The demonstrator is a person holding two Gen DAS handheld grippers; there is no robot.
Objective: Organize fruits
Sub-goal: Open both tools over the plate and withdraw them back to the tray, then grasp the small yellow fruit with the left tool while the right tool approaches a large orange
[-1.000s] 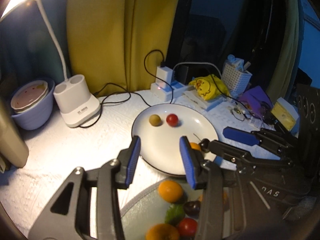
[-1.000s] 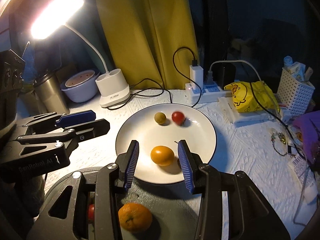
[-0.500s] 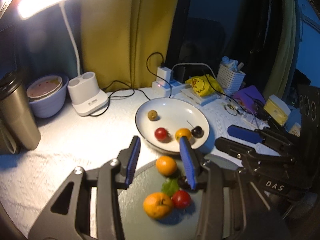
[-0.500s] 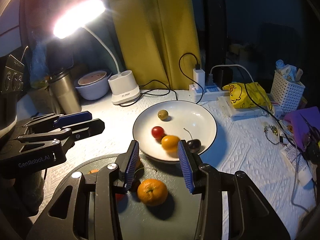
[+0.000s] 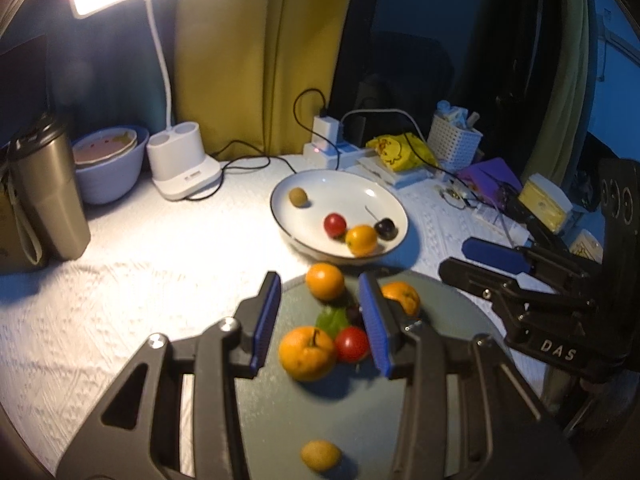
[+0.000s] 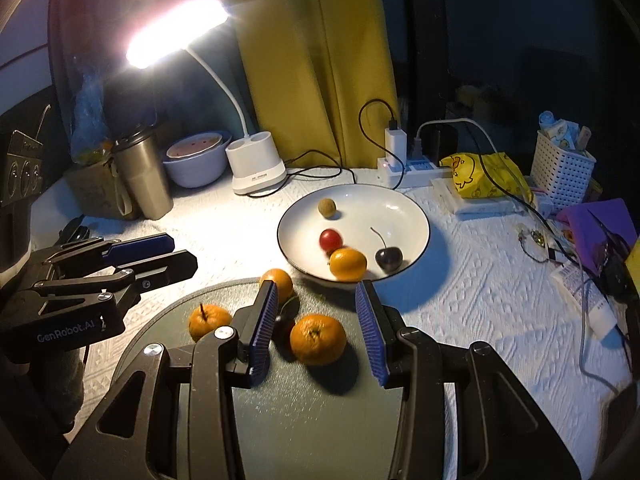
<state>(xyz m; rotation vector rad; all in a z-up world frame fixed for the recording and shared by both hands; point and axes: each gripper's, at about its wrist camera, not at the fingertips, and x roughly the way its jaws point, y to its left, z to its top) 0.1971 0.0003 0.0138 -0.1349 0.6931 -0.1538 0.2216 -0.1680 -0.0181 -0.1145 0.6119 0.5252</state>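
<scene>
A white plate (image 5: 344, 194) (image 6: 372, 208) holds a brown longan (image 5: 298, 197), a red tomato (image 5: 334, 224), a small orange kumquat (image 5: 361, 239) and a dark cherry (image 5: 385, 228). In front of it lies a round grey board (image 5: 320, 404) (image 6: 280, 408) with three oranges (image 5: 307, 353) (image 6: 318, 338), a red tomato (image 5: 352, 344), a green leaf and a small yellow fruit (image 5: 320, 455). My left gripper (image 5: 318, 278) (image 6: 184, 252) hovers open over the board's far part, holding nothing. My right gripper (image 6: 316, 286) (image 5: 454, 258) is open too, above the board's far edge, with no fruit gripped.
A lit desk lamp with a white base (image 5: 184, 168) stands at the back left, beside a pale bowl (image 5: 108, 164) and a steel tumbler (image 5: 48, 192). Behind the plate are a power strip (image 5: 332, 148) with cables, a yellow bag (image 5: 400, 152), a white basket (image 5: 456, 140) and purple clutter (image 5: 492, 176).
Both grippers have drawn back from over the plate to above the grey board. The tomato on the plate now lies beside the kumquat, and the cherry has come into view.
</scene>
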